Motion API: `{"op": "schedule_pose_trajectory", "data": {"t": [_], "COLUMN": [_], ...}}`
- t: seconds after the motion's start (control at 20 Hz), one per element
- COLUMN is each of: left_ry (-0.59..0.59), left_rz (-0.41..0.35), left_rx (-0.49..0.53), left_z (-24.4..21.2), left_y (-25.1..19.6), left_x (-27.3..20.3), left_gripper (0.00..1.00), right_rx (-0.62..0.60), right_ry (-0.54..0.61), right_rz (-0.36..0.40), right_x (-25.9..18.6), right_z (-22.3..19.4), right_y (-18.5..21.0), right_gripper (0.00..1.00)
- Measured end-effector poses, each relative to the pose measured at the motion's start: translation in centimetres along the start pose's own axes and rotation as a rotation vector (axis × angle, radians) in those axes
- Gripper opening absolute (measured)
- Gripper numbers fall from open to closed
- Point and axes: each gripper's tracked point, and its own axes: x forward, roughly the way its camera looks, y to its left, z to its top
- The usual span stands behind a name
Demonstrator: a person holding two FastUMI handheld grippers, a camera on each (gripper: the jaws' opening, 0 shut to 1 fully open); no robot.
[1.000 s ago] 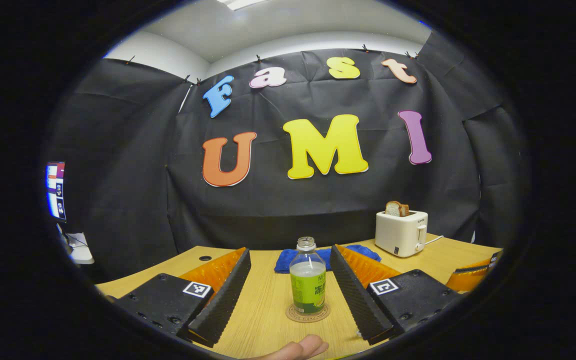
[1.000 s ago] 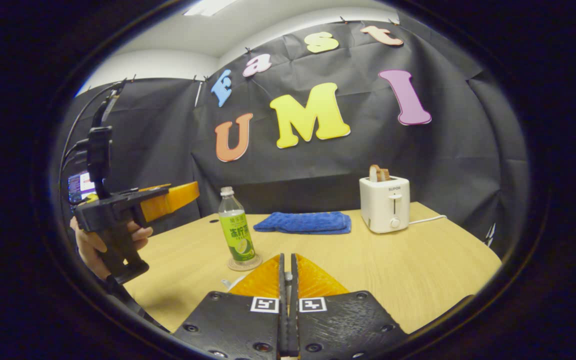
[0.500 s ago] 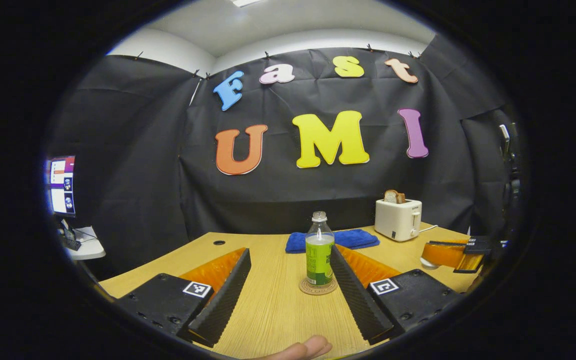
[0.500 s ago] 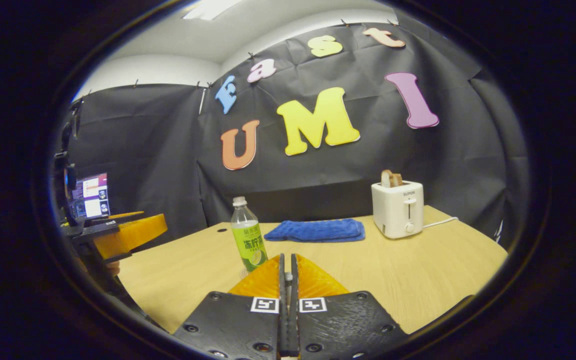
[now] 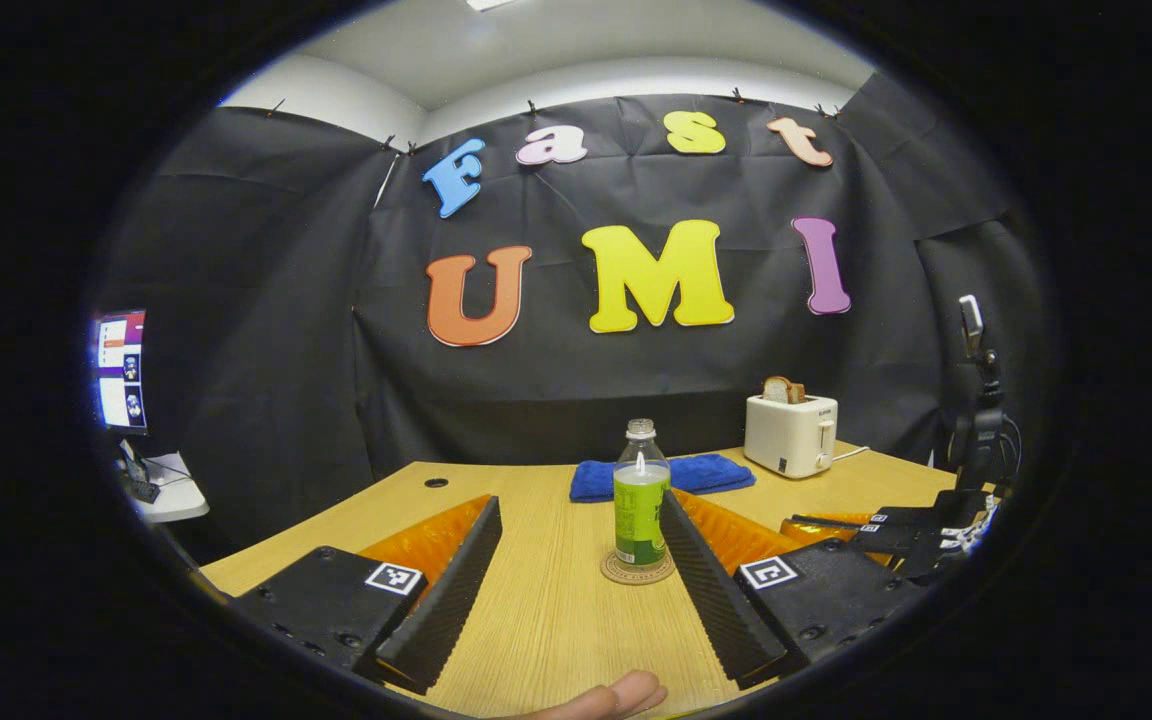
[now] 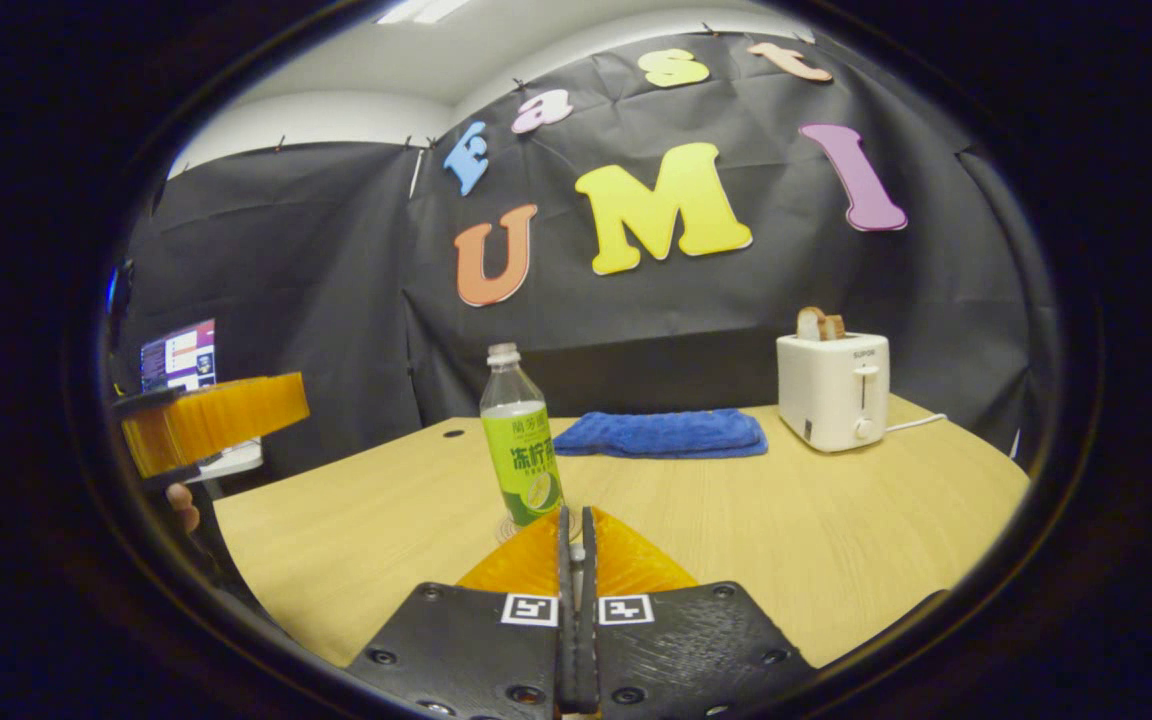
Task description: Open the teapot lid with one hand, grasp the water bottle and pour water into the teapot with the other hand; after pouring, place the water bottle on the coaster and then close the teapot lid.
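Observation:
The water bottle [image 5: 641, 495], clear with a green label and no cap, stands upright on the round coaster [image 5: 638, 568]. My left gripper [image 5: 576, 505] is open, with the bottle a little beyond its fingertips, close to the right-hand finger [image 5: 706, 590]. In the right gripper view the bottle [image 6: 521, 450] stands just past my right gripper [image 6: 574, 520], which is shut; a pale sliver sits in the slit and I cannot tell what it is. That gripper [image 5: 896, 530] also appears low at the right edge of the left gripper view. The left gripper [image 6: 206, 420] hangs at the far left.
On the wooden table [image 6: 786, 530], a folded blue cloth [image 6: 661, 433] lies at the back and a white toaster [image 6: 833, 390] with bread stands at the back right. A monitor [image 5: 121, 370] glows at the left. A person's fingertip [image 5: 606, 695] pokes in at the bottom.
My open left gripper has drawn back from the bottle, which stays on the coaster. The right gripper, still shut, has sunk lower and the bottle looks nearer to it.

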Motion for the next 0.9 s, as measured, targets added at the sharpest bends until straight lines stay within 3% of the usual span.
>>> {"op": "schedule_pose_trajectory", "data": {"t": [0.15, 0.4, 0.5, 0.6, 0.65, 0.7, 0.85, 0.9], "left_ry": [0.024, 0.063, 0.068, 0.064, 0.066, 0.071, 0.069, 0.063], "left_rz": [0.004, -0.007, -0.007, -0.014, -0.022, -0.025, -0.024, -0.022], "left_rx": [-0.032, -0.097, -0.091, -0.081, -0.075, -0.070, -0.050, -0.039], "left_z": [-0.7, -1.6, -1.6, -1.5, -1.5, -1.6, -1.2, -0.9], "left_y": [0.5, 0.9, 0.9, 0.8, 0.6, 0.5, 0.6, 0.6], "left_x": [0.4, 0.5, 0.6, 0.4, 0.4, 0.3, 0.0, -0.2], "left_gripper": [0.99, 0.99, 0.99, 0.99, 0.99, 0.99, 0.99, 0.99], "right_rx": [-0.009, -0.022, -0.037, -0.053, -0.069, -0.081, -0.083, -0.082], "right_ry": [0.045, 0.032, 0.027, 0.040, 0.040, 0.036, 0.008, -0.004], "right_rz": [-0.019, -0.026, -0.024, -0.031, -0.046, -0.051, -0.041, -0.031], "right_x": [1.0, 0.7, 0.7, 0.6, 0.6, 0.0, -1.3, -2.0], "right_z": [-2.3, -2.1, -1.7, -1.7, -1.5, -1.1, 0.6, 1.4], "right_y": [-0.8, -0.6, -0.5, -0.3, -0.4, -0.4, 0.1, 0.4], "right_gripper": [0.01, 0.01, 0.06, 0.20, 0.35, 0.39, 0.70, 0.75]}}
